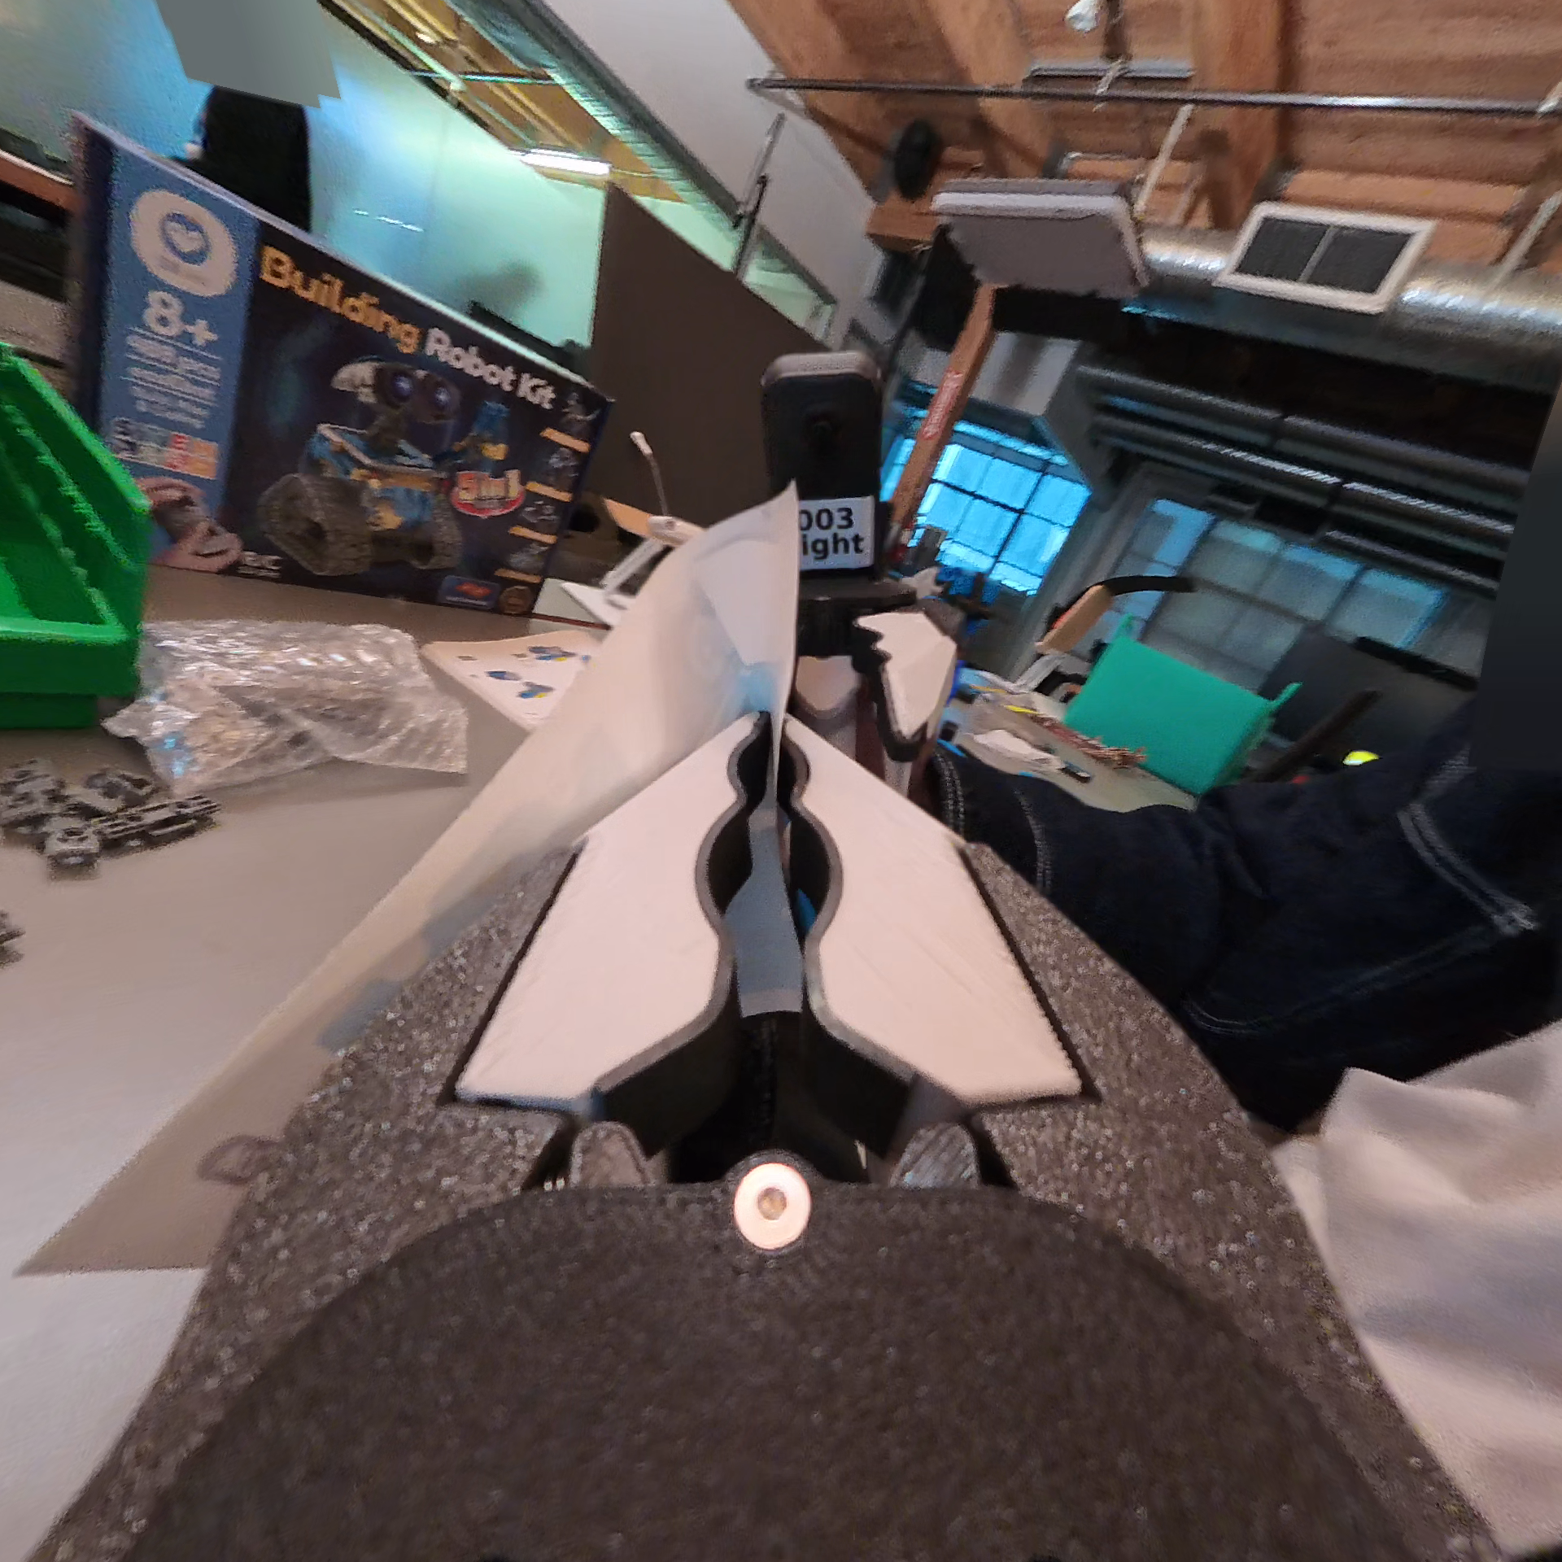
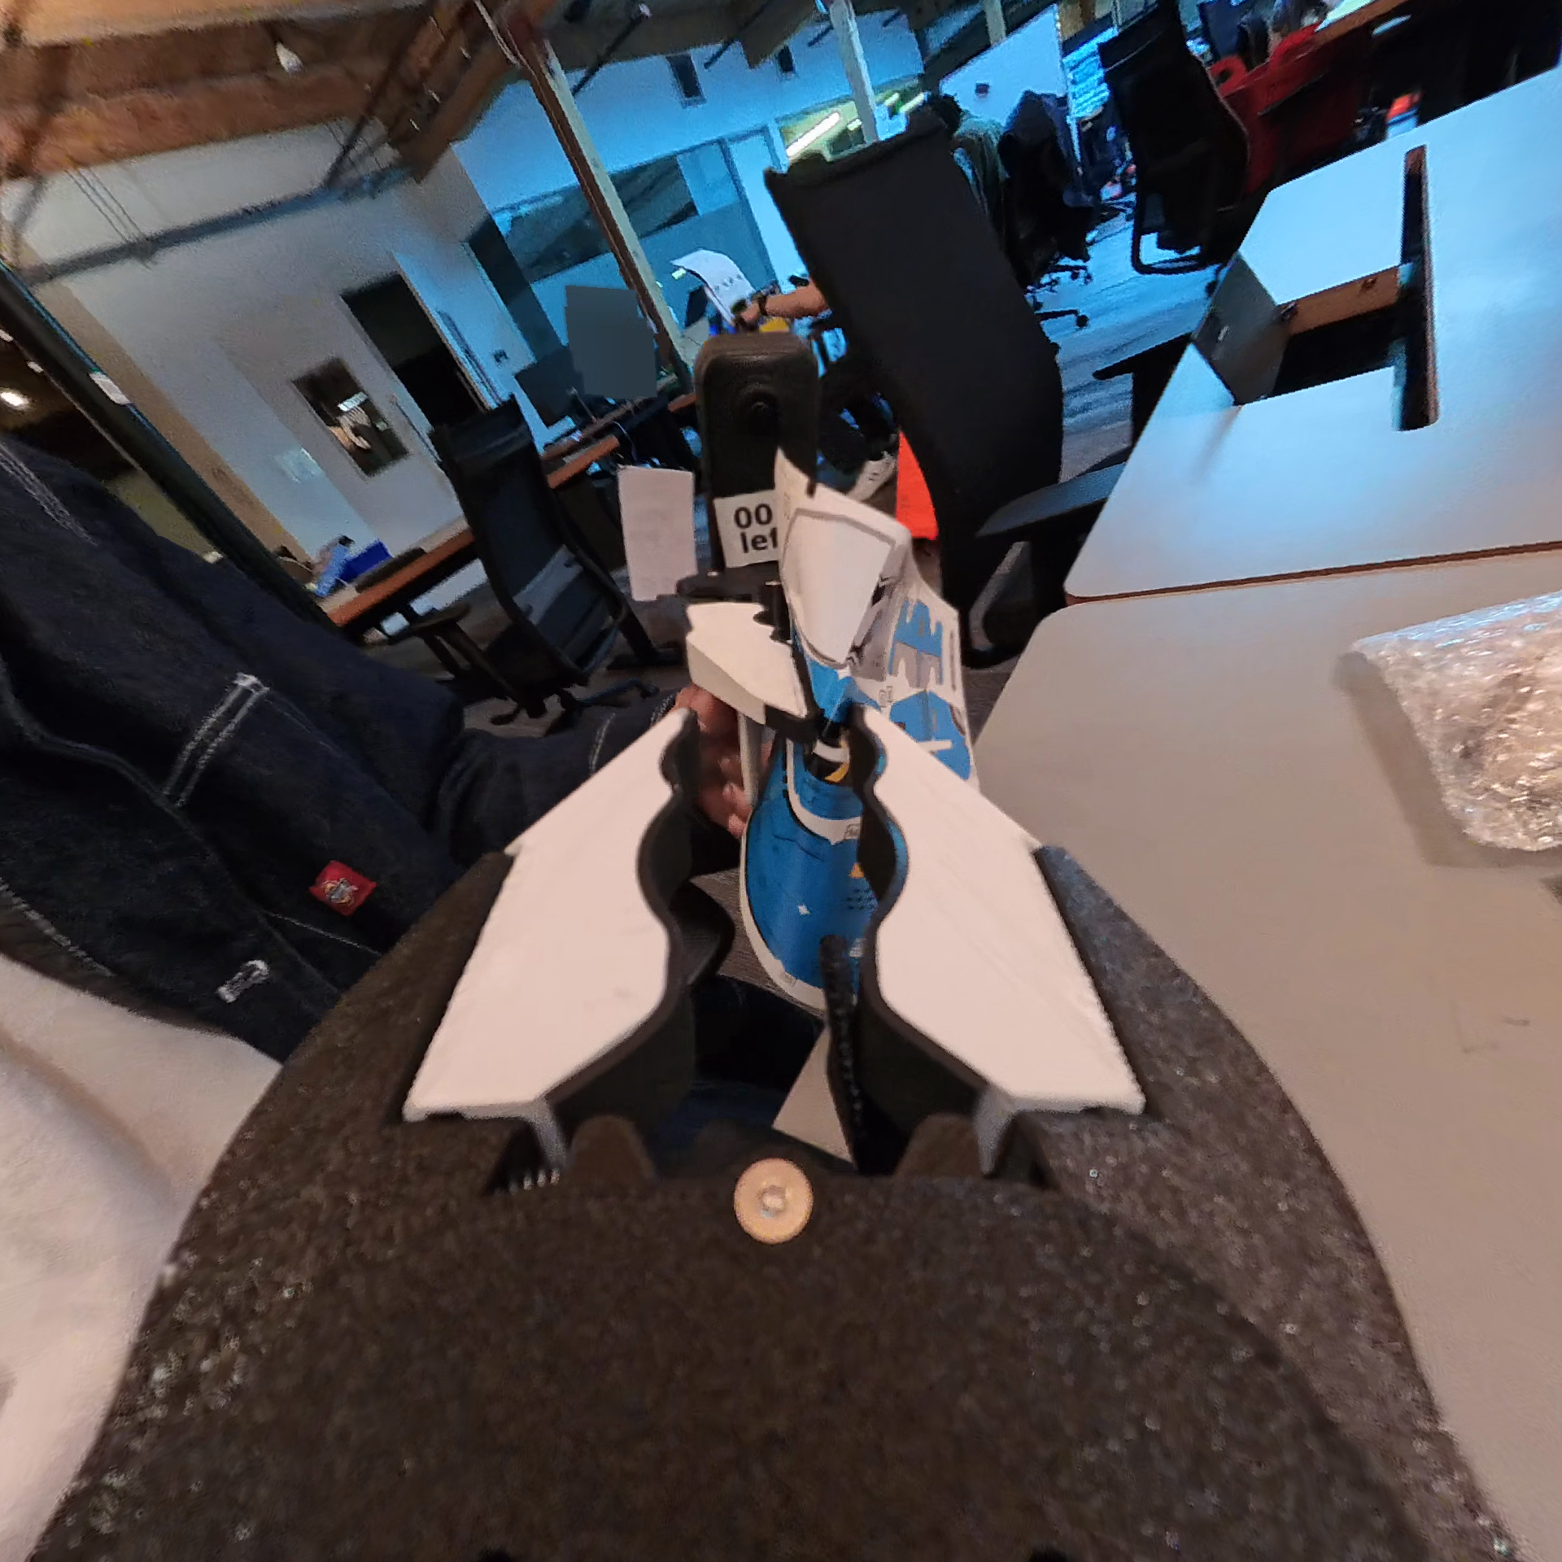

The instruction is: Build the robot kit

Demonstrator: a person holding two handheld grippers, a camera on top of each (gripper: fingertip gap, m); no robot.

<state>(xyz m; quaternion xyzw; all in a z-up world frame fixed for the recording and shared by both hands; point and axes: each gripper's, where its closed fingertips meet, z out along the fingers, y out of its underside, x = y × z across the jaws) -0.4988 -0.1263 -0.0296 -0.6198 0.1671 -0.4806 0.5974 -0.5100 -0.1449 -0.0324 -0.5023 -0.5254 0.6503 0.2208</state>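
My left gripper (image 1: 773, 729) is shut on a thin paper sheet (image 1: 676, 659), white on this side, held upright on edge above the grey table (image 1: 253, 930). In the right wrist view the same sheet (image 2: 811, 862) shows blue printing. It stands between the spread fingers of my right gripper (image 2: 778, 735), close to the right finger (image 2: 955, 887). That gripper is open and not clamped on it. The left gripper (image 2: 803, 608) shows farther off, pinching the sheet's far part. The right gripper (image 1: 904, 676) shows beyond the sheet in the left wrist view.
A printed toy-kit box (image 1: 338, 439), a green bin (image 1: 59, 592), bubble wrap (image 1: 279, 701), small dark pieces (image 1: 93, 811) and another printed sheet (image 1: 524, 668) lie on the table. A dark denim sleeve (image 1: 1268, 887) is to the right. A black office chair (image 2: 921, 355) stands behind. Both grippers' tips are close together, under 4 cm apart.
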